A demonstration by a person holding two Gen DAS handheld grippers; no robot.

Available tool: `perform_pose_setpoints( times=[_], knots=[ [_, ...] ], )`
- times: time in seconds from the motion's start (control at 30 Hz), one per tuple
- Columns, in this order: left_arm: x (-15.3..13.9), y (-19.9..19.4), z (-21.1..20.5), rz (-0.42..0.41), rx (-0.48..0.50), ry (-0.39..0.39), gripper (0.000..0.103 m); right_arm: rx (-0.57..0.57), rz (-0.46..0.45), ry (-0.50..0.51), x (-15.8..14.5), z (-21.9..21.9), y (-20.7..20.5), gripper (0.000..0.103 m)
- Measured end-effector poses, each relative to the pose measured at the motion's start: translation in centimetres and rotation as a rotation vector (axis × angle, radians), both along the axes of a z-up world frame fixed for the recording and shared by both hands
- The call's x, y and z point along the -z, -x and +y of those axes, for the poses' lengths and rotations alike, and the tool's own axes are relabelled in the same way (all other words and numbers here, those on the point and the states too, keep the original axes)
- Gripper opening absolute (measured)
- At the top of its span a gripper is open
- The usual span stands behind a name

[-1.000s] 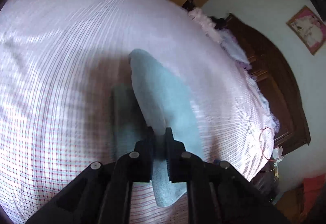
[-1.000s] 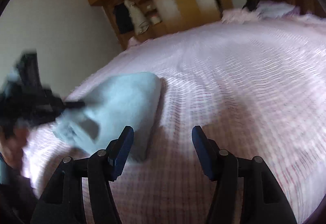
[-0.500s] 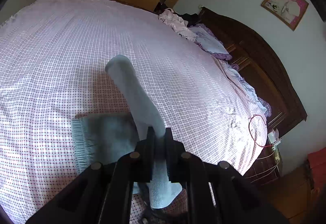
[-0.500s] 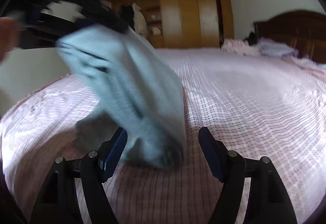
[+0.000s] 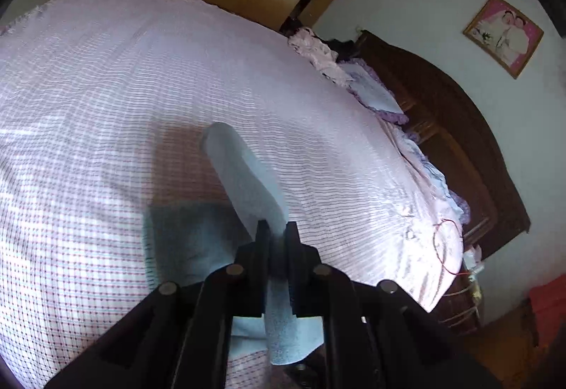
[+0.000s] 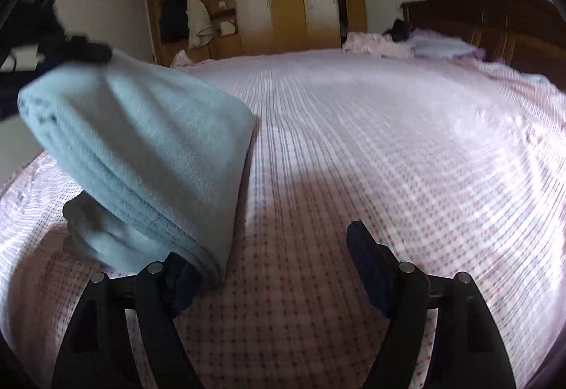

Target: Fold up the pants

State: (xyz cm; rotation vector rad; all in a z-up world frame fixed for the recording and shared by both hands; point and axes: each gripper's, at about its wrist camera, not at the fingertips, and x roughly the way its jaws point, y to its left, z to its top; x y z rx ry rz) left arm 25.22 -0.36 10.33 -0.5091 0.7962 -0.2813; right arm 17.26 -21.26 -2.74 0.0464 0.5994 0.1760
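The light blue pants (image 5: 244, 184) lie partly folded on the pink checked bed. My left gripper (image 5: 276, 237) is shut on one edge of them and holds that part lifted above the lower layer (image 5: 187, 240). In the right wrist view the pants (image 6: 141, 148) hang as a thick folded flap at the left, held up by the left gripper (image 6: 81, 49), with the lower part resting on the bed. My right gripper (image 6: 269, 247) is open and empty, low over the bed, its left finger right beside the pants' bottom edge.
The bed sheet (image 6: 389, 141) spreads wide to the right. Pillows and pink bedding (image 6: 406, 44) lie by the dark wooden headboard (image 6: 495, 21). A wooden wardrobe (image 6: 283, 0) stands behind. The bed's edge and floor (image 5: 495, 318) are at the lower right in the left wrist view.
My left gripper has carried the held pants edge down and forward, so the flap leans lower over the bottom layer. My right gripper stays open and has shifted a little beside the pants.
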Motion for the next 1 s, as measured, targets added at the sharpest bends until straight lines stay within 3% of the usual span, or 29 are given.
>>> perform_pose_setpoints(
  times=[0.13, 0.33, 0.4, 0.63, 0.77, 0.9, 1.0],
  knots=[
    [1.4, 1.4, 2.2, -0.005, -0.035, 0.031, 0.009, -0.009, -0.013, 0.051, -0.4, 1.0, -0.1, 0.071],
    [4.7, 2.6, 6.0, 0.022, -0.114, 0.060, 0.008, -0.002, -0.121, 0.306, -0.4, 4.5, 2.1, 0.072],
    [6.0, 2.9, 6.8, 0.040, -0.130, 0.081, 0.008, -0.011, -0.146, 0.343, -0.2, 4.7, 2.9, 0.072],
    [9.2, 3.3, 7.3, 0.077, -0.155, 0.068, 0.009, -0.037, -0.028, 0.165, 0.1, 1.6, 2.0, 0.076],
    [9.4, 3.7, 6.8, 0.066, -0.182, 0.024, 0.010, 0.056, -0.002, 0.186, 0.8, -0.7, 2.5, 0.079],
    [9.2, 3.8, 6.4, 0.086, -0.187, 0.046, 0.019, 0.092, 0.041, 0.036, -0.6, -3.6, 1.6, 0.079],
    [7.9, 4.8, 7.1, 0.095, -0.191, 0.028, 0.023, 0.022, 0.027, -0.055, -2.3, -3.4, 0.8, 0.072]
  ],
)
